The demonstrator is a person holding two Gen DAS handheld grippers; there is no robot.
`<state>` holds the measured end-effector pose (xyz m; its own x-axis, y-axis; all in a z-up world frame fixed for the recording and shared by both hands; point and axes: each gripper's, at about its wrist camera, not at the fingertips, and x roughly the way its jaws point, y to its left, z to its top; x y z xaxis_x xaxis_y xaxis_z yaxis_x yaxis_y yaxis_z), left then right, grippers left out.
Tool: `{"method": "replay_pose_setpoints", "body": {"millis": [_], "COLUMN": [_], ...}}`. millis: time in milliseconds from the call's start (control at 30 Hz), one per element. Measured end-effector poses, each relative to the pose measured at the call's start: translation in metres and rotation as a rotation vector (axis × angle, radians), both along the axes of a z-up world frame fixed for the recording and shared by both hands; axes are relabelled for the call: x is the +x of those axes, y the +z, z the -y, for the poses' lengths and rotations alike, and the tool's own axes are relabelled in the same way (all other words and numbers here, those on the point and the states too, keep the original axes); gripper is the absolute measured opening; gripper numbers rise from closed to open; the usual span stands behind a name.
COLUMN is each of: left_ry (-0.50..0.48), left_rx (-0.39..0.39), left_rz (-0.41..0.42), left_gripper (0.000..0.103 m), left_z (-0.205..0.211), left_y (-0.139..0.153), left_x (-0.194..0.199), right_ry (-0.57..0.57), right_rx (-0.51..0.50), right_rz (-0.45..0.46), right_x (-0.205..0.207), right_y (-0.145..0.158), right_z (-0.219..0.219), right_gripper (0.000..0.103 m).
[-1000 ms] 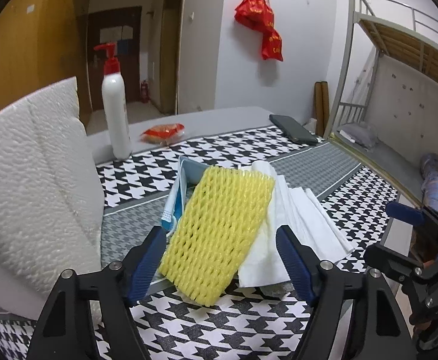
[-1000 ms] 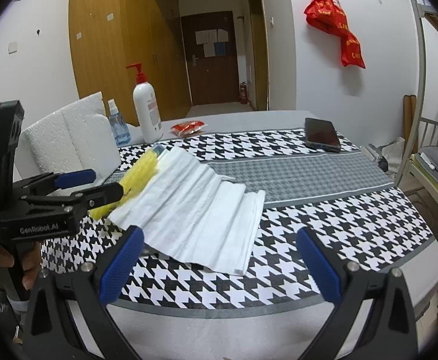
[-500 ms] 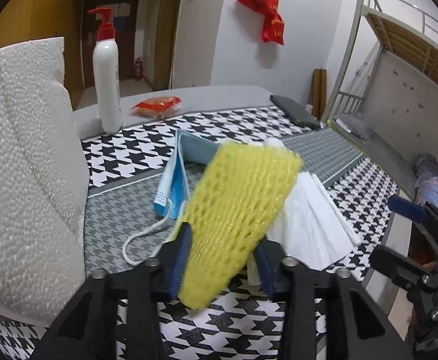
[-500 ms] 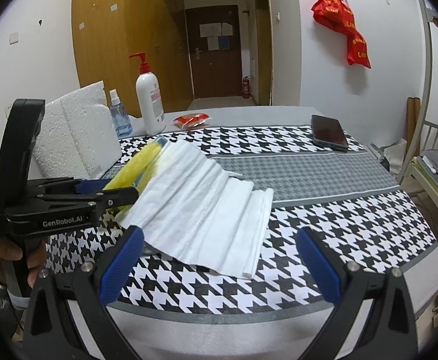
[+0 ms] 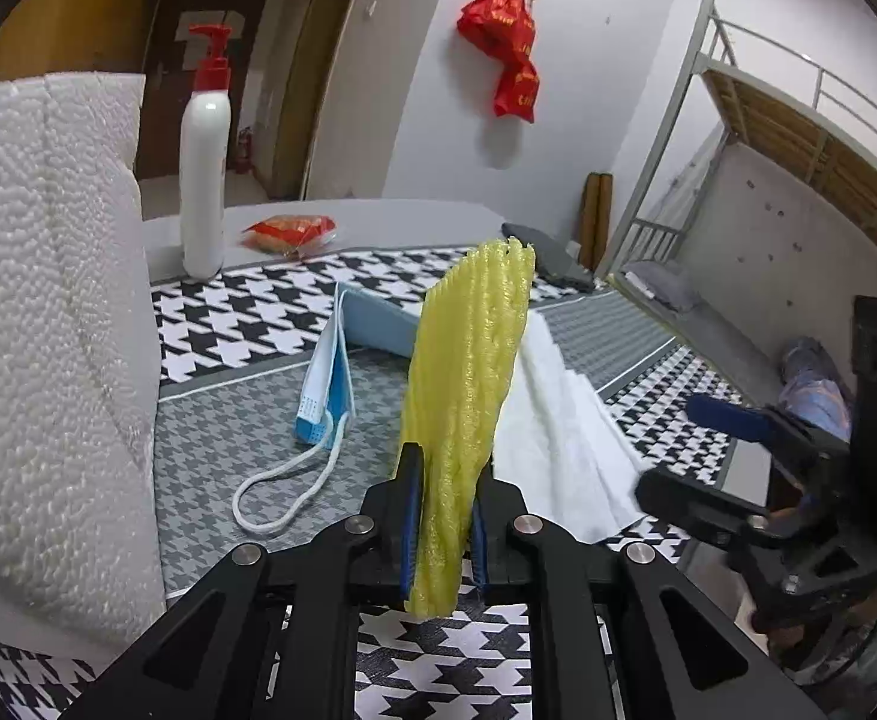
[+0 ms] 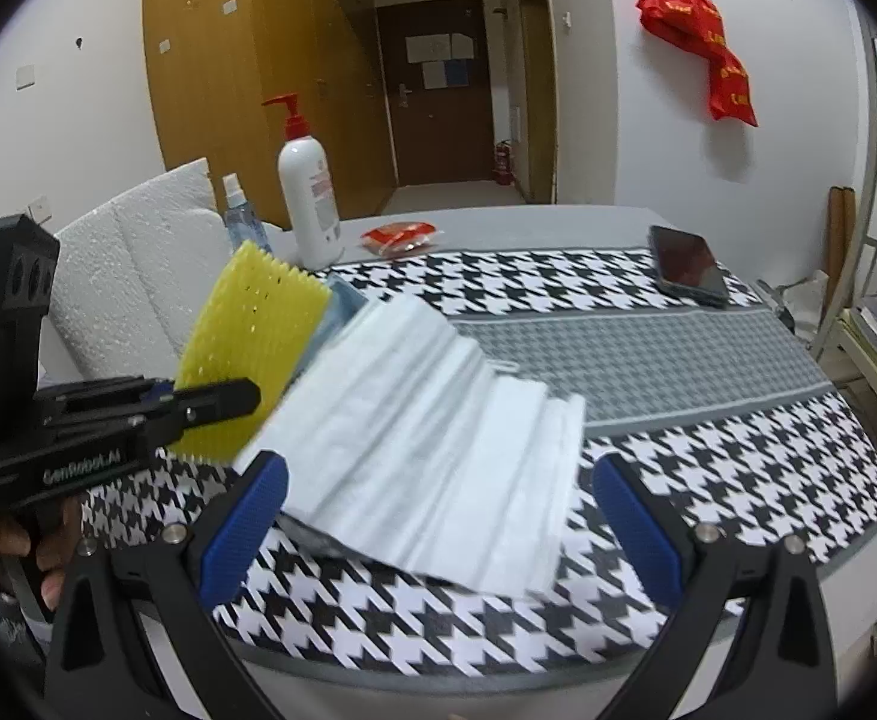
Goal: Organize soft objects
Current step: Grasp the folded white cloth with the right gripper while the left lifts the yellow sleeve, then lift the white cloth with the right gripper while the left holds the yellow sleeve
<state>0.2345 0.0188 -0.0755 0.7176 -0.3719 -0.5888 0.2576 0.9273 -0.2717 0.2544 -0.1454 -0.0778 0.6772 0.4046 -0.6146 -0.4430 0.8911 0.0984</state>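
Left gripper (image 5: 443, 525) clenched on the yellow foam net sleeve (image 5: 465, 396), lower end pinched between the blue fingers (image 5: 410, 516), the rest raised edge-on above the houndstooth-covered counter (image 5: 246, 312). Right gripper (image 6: 438, 516) released, fingers (image 6: 245, 516) spread wide and apart from the white pleated foam sheet (image 6: 432, 438) lying on the counter. Blue face mask (image 5: 324, 396) just beside the sleeve, white foam block (image 5: 42, 330) at far left.

Even indoor light, soft shadows; fisheye bends edges, dark corners; slight blur on right view.
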Motion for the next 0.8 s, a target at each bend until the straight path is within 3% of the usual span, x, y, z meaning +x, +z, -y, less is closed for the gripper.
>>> {"method": "replay_pose_setpoints", "body": {"millis": [133, 300, 367, 433, 500, 600, 800], "left_ry": [-0.004, -0.012, -0.009, -0.003, 0.0, 0.004, -0.027], "left_rx": [-0.004, 0.005, -0.004, -0.018, -0.029, -0.028, -0.018], "left_rz": [0.06, 0.063, 0.076, 0.085, 0.09, 0.096, 0.094], "left_gripper": [0.015, 0.015, 0.015, 0.015, 0.015, 0.015, 0.01], "left_z": [0.0, 0.002, 0.001, -0.002, -0.005, -0.005, 0.0], "left_y": [0.008, 0.007, 0.009, 0.01, 0.01, 0.011, 0.01], "left_x": [-0.009, -0.009, -0.01, -0.011, -0.01, -0.012, -0.013], "right_ry": [0.02, 0.028, 0.028, 0.032, 0.031, 0.026, 0.009], "right_rx": [0.017, 0.008, 0.005, 0.003, 0.009, 0.011, 0.039], "right_rz": [-0.026, -0.093, -0.109, -0.119, -0.129, -0.122, -0.092], "right_x": [0.01, 0.026, 0.028, 0.027, 0.026, 0.021, 0.009], "right_y": [-0.002, -0.015, -0.019, -0.02, -0.02, -0.017, -0.001], "right_z": [-0.01, -0.02, -0.022, -0.023, -0.023, -0.021, -0.006], "right_gripper": [0.1, 0.075, 0.072, 0.062, 0.044, 0.028, 0.012]}}
